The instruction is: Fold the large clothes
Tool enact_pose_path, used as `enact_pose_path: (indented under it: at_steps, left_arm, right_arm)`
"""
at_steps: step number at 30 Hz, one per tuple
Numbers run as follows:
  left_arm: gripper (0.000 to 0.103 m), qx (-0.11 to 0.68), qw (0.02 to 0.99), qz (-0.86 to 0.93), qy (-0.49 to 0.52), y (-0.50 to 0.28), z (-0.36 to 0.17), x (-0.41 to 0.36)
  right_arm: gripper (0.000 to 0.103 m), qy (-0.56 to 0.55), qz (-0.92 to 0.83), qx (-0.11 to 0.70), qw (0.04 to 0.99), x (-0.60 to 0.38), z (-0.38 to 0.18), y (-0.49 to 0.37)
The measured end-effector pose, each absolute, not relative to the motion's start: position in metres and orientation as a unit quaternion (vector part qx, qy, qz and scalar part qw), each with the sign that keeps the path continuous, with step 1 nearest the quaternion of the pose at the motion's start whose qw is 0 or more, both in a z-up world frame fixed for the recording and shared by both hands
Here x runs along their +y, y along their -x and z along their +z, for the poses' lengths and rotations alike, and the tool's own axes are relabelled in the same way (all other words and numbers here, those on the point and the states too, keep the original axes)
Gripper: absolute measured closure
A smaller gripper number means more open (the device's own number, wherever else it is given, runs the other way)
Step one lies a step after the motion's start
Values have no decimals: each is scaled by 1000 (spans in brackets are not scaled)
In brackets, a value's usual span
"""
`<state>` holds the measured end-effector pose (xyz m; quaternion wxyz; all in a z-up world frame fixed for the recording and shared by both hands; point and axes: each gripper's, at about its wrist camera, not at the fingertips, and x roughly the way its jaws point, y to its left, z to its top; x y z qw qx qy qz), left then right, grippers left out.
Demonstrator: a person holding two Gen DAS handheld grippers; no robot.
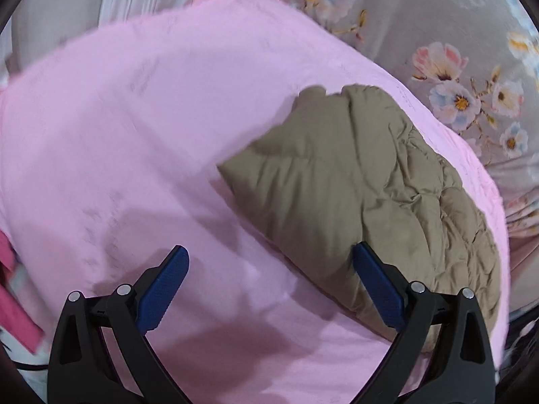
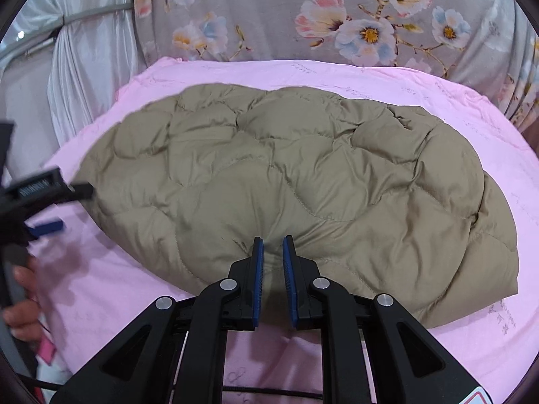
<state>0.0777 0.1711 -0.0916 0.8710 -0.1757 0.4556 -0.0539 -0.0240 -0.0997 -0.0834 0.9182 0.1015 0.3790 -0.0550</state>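
Where faint unreadable script marks pink sheet, right gripper pinching khaki quilted jacket, left gripper spread wide

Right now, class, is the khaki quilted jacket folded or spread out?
Folded: the khaki quilted jacket lies as a compact padded bundle on the pink sheet, no sleeves showing.

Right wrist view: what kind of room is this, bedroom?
Probably a bedroom, folding on a bed. A khaki quilted jacket lies on a pink sheet, with floral bedding bunched behind it and a white curtain at the left.
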Motion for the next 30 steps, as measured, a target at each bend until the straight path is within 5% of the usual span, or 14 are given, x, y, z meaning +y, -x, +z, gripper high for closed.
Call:
enact_pose_path:
  at_steps: [8, 14, 17, 30]
  left_arm:
    - [7, 451, 868, -84, 192, -96, -96, 149]
    - [68, 445, 877, -110, 145, -100, -70, 114]
    - [81, 415, 892, -135, 115, -88, -32, 98]
    - [87, 320, 889, -325, -39, 11, 71, -72]
  right_arm:
    - [89, -117, -55, 399, 908, -103, -93, 9]
    - [89, -123, -52, 405, 905, -106, -99, 4]
    - [89, -143, -48, 407, 901, -112, -100, 1]
    - [91, -239, -10, 411, 880, -165, -85, 11]
